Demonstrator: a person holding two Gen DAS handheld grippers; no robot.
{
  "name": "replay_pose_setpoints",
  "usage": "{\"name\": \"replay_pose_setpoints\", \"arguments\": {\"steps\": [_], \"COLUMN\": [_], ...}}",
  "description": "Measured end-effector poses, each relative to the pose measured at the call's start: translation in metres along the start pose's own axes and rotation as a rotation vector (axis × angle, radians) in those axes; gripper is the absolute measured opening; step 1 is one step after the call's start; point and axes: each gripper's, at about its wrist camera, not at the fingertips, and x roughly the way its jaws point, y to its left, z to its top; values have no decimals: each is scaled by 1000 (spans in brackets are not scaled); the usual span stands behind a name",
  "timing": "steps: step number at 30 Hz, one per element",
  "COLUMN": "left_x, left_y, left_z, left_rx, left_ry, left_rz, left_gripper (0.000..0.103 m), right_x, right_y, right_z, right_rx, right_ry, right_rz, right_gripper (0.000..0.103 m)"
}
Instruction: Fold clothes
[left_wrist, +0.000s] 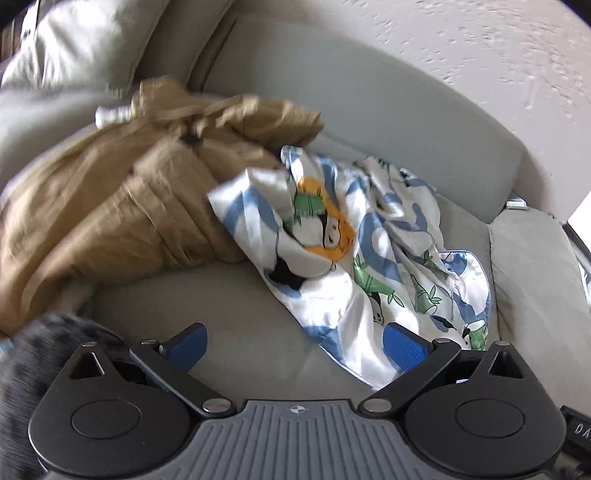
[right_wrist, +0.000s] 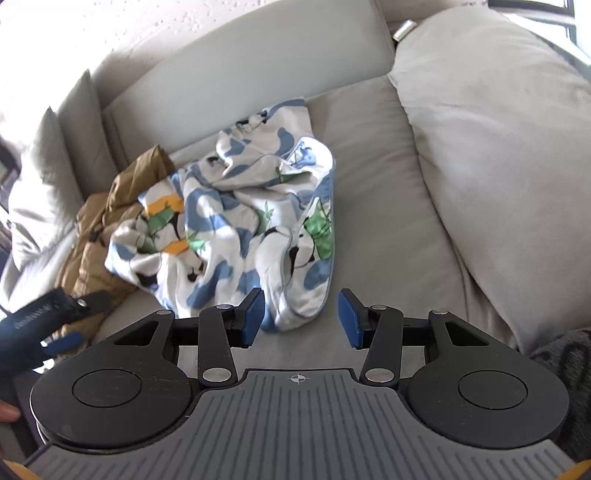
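A crumpled white garment with blue patches and panda prints (left_wrist: 354, 251) (right_wrist: 236, 229) lies on the grey sofa seat (left_wrist: 229, 317). A rumpled tan garment (left_wrist: 122, 206) (right_wrist: 99, 240) lies to its left, partly under it. My left gripper (left_wrist: 295, 345) is open just in front of the printed garment's near edge, its right pad against the cloth. My right gripper (right_wrist: 301, 317) is open, with the near corner of the printed garment lying between its fingers. The left gripper (right_wrist: 62, 321) shows at the left edge of the right wrist view.
The sofa backrest (right_wrist: 258, 66) runs behind the clothes. A large loose cushion (right_wrist: 498, 147) lies to the right and another cushion (left_wrist: 81, 40) at the far left. A textured white wall (left_wrist: 480, 44) rises behind. A dark patterned sleeve (left_wrist: 26, 354) shows at the lower left.
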Motion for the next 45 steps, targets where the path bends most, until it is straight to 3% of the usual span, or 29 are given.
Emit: {"name": "replay_pose_setpoints", "arguments": {"steps": [2, 5, 8, 14, 18, 20, 26, 30, 35, 45], "left_x": [14, 28, 33, 38, 44, 46, 48, 53, 57, 70], "left_y": [3, 13, 22, 21, 20, 18, 18, 14, 19, 24], "left_z": [3, 4, 1, -10, -15, -19, -38, -41, -41, -39], "left_rx": [-58, -185, -296, -423, -501, -526, -644, -644, -640, -677], "left_ry": [64, 132, 170, 163, 146, 149, 200, 218, 147, 77], "left_rz": [-1, -43, -88, -122, -252, -303, -323, -326, -295, -296], "left_gripper": [99, 83, 74, 64, 47, 46, 47, 47, 42, 42], "right_x": [8, 20, 28, 31, 28, 27, 26, 27, 26, 26], "right_y": [-10, -25, -39, -56, -53, -53, -58, -59, -61, -64], "right_z": [2, 4, 2, -3, -3, -3, -1, 0, 0, 0], "right_rx": [35, 89, 107, 160, 139, 131, 160, 161, 166, 173], "right_ry": [-21, -51, -106, -153, -169, -169, -182, -181, -186, -192], "right_rz": [35, 88, 130, 208, 223, 215, 220, 222, 225, 211], "right_gripper": [50, 50, 50, 52, 54, 54, 55, 55, 55, 55]}}
